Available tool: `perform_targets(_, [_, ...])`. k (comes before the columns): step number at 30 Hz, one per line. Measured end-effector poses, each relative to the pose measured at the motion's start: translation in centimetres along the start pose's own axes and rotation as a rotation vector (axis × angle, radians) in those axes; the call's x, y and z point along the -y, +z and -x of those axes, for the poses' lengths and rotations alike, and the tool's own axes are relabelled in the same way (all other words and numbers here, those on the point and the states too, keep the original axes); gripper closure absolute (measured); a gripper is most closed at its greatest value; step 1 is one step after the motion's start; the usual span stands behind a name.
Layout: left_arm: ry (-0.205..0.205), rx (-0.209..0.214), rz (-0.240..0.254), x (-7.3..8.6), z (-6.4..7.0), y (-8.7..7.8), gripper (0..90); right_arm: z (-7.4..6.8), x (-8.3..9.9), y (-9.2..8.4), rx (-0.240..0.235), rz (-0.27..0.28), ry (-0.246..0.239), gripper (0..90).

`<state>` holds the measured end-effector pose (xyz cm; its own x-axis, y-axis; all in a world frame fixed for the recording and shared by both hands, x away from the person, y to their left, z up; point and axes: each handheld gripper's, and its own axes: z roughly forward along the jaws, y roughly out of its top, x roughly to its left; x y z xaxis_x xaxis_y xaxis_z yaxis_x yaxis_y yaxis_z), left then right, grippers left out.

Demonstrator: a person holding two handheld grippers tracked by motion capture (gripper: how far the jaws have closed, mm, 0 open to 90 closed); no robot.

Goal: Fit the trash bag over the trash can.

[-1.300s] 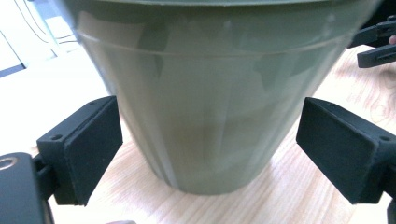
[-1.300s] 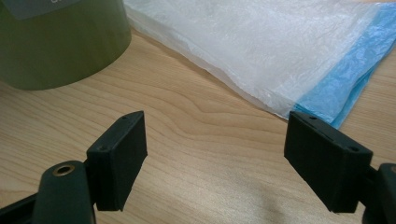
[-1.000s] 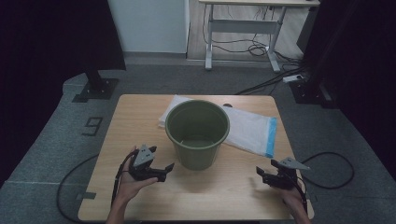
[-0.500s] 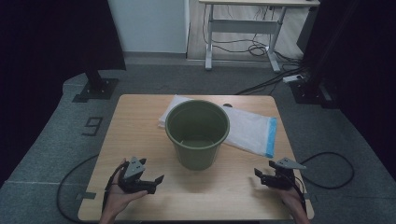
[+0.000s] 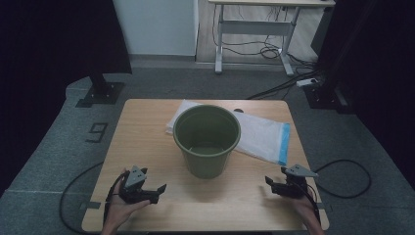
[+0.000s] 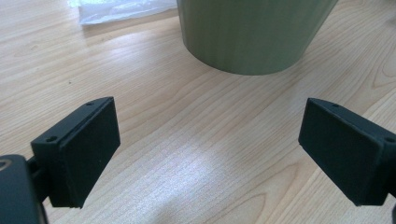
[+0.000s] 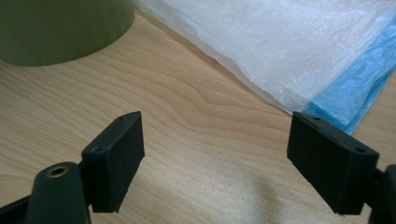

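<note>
I read a single mark, a dark figure "9" [image 5: 97, 132] on the grey floor mat [image 5: 58, 147] left of the table; nothing else carries legible text.

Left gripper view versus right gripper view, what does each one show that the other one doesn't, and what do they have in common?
The left gripper view has the left gripper, its jaws wide apart with nothing between them, facing the lower wall of the green bucket head-on. The right gripper view has the right gripper, equally open and empty, and the bag's blue edge strip. Both share the wooden table, the bucket's lower wall and some of the clear plastic bag.
</note>
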<state>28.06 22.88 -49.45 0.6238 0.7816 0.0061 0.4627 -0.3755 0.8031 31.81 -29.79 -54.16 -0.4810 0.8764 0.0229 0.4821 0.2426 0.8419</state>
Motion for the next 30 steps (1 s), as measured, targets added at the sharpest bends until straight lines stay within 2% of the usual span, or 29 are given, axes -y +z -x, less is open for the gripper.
perform_targets(3, [-0.006, 0.007, -0.008, 0.2, -0.1, 0.2, 5.5, -0.3, -0.7, 0.7, 0.019, -0.020, -0.027, 15.8])
perform_targets(8, [-0.018, 0.013, -0.025, 0.7, -0.2, 0.8, 5.5, -0.5, -4.0, 2.8, 0.024, -0.026, -0.063, 13.9])
perform_targets(9, [-0.018, 0.013, -0.025, 0.7, -0.2, 0.8, 5.7, -0.5, -4.0, 2.8, 0.024, -0.026, -0.063, 13.9])
perform_targets(10, [-0.031, 0.021, -0.024, 0.8, -0.2, 1.1, 5.7, -0.6, -4.7, 3.5, 0.019, -0.030, -0.073, 13.8])
perform_targets(11, [-0.033, 0.024, -0.033, 0.9, -0.1, 1.4, 5.9, -0.7, -6.1, 4.8, -0.003, -0.037, -0.084, 14.6])
perform_targets(12, [-0.028, 0.022, -0.038, 0.9, -0.1, 1.6, 5.9, -0.8, -6.7, 5.5, -0.018, -0.048, -0.090, 15.8])
perform_targets(13, [-0.028, 0.022, -0.038, 0.9, -0.1, 1.6, 6.0, -0.8, -6.7, 5.5, -0.018, -0.048, -0.090, 15.8])
perform_targets(14, [-0.030, 0.029, -0.038, 0.9, 0.0, 1.8, 6.2, -0.9, -7.6, 6.9, -0.044, -0.057, -0.099, 17.5])
perform_targets(15, [-0.030, 0.029, -0.038, 0.9, 0.0, 1.8, 6.2, -0.9, -7.6, 6.9, -0.044, -0.057, -0.099, 17.5])
perform_targets(16, [-0.024, 0.032, -0.045, 0.9, 0.0, 2.0, 6.3, -1.0, -8.1, 8.2, -0.060, -0.068, -0.106, 18.5])
perform_targets(19, [-0.024, 0.039, -0.049, 0.9, -0.1, 2.4, 6.3, -1.0, -8.4, 9.9, -0.060, -0.095, -0.134, 22.3])
perform_targets(21, [-0.032, 0.045, -0.043, 0.8, -0.2, 2.4, 6.5, -0.9, -8.3, 10.2, -0.068, -0.088, -0.134, 24.6])
perform_targets(22, [-0.044, 0.054, -0.035, 0.7, -0.4, 2.6, 7.0, -0.7, -8.1, 10.8, -0.087, -0.104, -0.116, 26.4])
perform_targets(24, [-0.049, 0.048, -0.035, 0.7, -0.7, 2.7, 7.4, -0.7, -7.7, 11.3, -0.080, -0.137, -0.122, 28.7])
perform_targets(25, [-0.049, 0.048, -0.035, 0.7, -0.7, 2.7, 7.6, -0.7, -7.7, 11.3, -0.080, -0.137, -0.122, 28.7])
perform_targets(26, [-0.050, 0.043, -0.038, 0.8, -0.9, 2.7, 7.7, -0.7, -7.4, 11.7, -0.063, -0.165, -0.149, 31.9])
perform_targets(27, [-0.052, 0.041, -0.039, 0.8, -1.0, 2.8, 7.8, -0.7, -7.3, 11.8, -0.056, -0.174, -0.154, 34.5])
perform_targets(28, [-0.052, 0.039, -0.039, 0.8, -1.0, 2.8, 8.0, -0.7, -7.3, 11.9, -0.040, -0.182, -0.153, 37.7])
perform_targets(30, [-0.049, 0.035, -0.042, 0.8, -1.1, 2.8, 8.2, -0.6, -7.2, 12.1, -0.045, -0.183, -0.138, 46.6])
